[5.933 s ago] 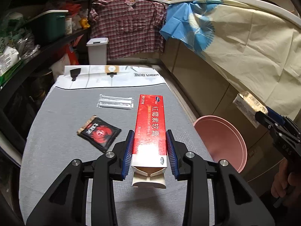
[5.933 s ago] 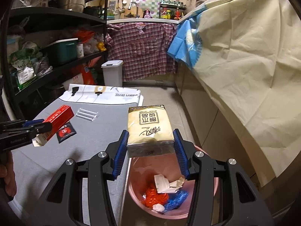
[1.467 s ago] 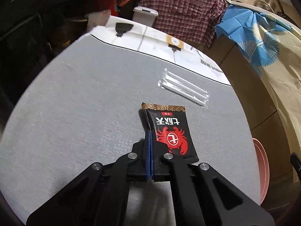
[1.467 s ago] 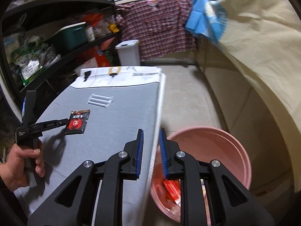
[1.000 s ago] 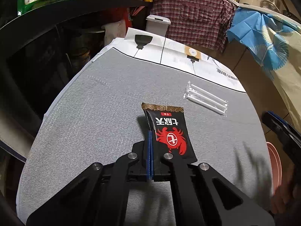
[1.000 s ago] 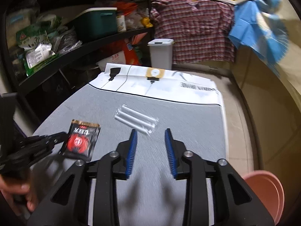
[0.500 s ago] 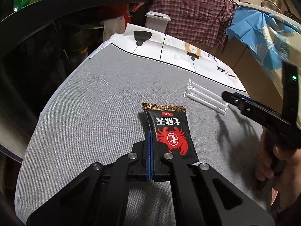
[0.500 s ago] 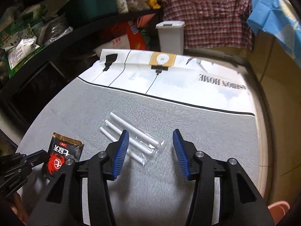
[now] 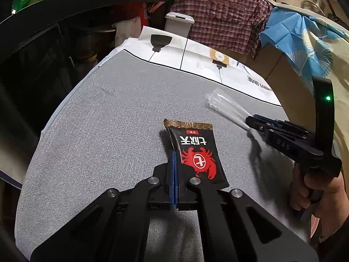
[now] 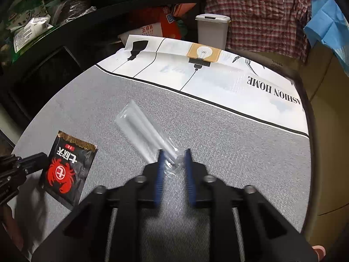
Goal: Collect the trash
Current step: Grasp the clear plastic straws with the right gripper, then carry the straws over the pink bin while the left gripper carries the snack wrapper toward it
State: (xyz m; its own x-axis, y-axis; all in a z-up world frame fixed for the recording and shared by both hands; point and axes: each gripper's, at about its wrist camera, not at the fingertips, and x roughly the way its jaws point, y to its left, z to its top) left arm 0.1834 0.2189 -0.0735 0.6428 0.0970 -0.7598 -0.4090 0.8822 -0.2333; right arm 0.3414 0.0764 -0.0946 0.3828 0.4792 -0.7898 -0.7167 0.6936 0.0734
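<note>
A black sachet with a red crab [image 9: 197, 152] lies on the grey table [image 9: 104, 131]. My left gripper [image 9: 174, 152] is shut on its left edge. The right wrist view shows the same sachet [image 10: 65, 166] at the left with the left gripper [image 10: 42, 158] on it. A clear packet of white straws [image 10: 144, 131] lies mid-table. Its near end sits between the blue pads of my right gripper [image 10: 174, 156], whose jaws are closing and touch the crinkled wrap. In the left wrist view the right gripper [image 9: 250, 121] pinches the blurred packet [image 9: 224, 104], and a hand holds its handle.
A white printed cloth [image 10: 218, 74] covers the table's far end. Behind it stand a white lidded bin [image 10: 212, 29] and a hanging plaid shirt [image 9: 220, 11]. Dark shelves [image 10: 54, 28] with bags run along the left. A sliver of pink basin [image 10: 319, 251] shows at the bottom right.
My right gripper has come down over the straw packet and its jaws have narrowed from wide apart onto the near end. The packet has shifted and blurred. The left gripper and sachet have kept still.
</note>
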